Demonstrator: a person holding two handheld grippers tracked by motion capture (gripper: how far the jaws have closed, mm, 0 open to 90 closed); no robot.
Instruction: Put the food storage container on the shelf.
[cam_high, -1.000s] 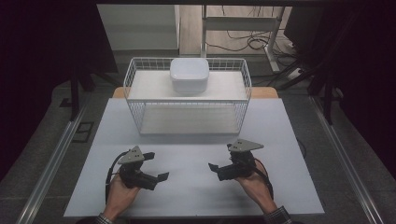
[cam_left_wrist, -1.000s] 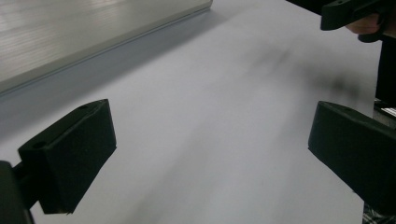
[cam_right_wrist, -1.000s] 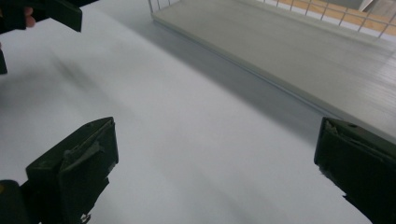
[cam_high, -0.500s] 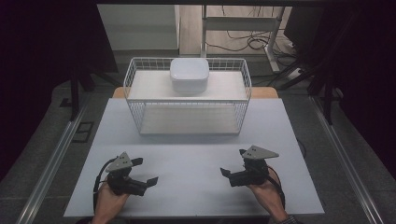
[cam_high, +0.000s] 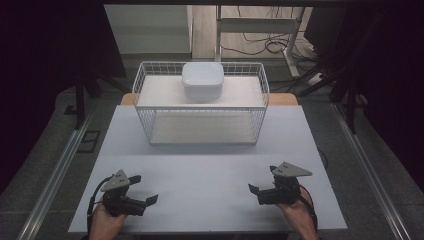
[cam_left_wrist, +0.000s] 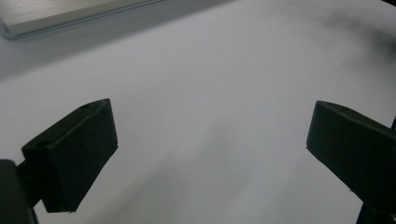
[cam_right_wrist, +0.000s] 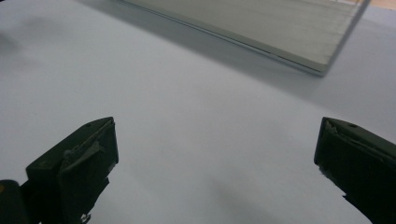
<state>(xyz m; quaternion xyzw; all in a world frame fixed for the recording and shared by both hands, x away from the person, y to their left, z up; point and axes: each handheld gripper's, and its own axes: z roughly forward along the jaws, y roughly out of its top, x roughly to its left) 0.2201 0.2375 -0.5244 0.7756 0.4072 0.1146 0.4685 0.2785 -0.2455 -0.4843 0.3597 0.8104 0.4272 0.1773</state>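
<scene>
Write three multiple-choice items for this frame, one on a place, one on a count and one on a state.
1. Where does the white rounded-square plastic container sit?
A. on the upper shelf of the white wire rack
B. on the white tabletop between the grippers
C. in the left gripper

2. How many containers are on the rack?
A. three
B. two
C. one

3. What is the state of the right gripper?
A. shut on the container
B. open and holding nothing
C. shut and holding nothing

Answers:
1 A, the high view shows it on the top shelf at the back of the rack.
2 C, a single container stands there.
3 B, the right gripper view shows its jaws wide apart over bare tabletop.
</scene>
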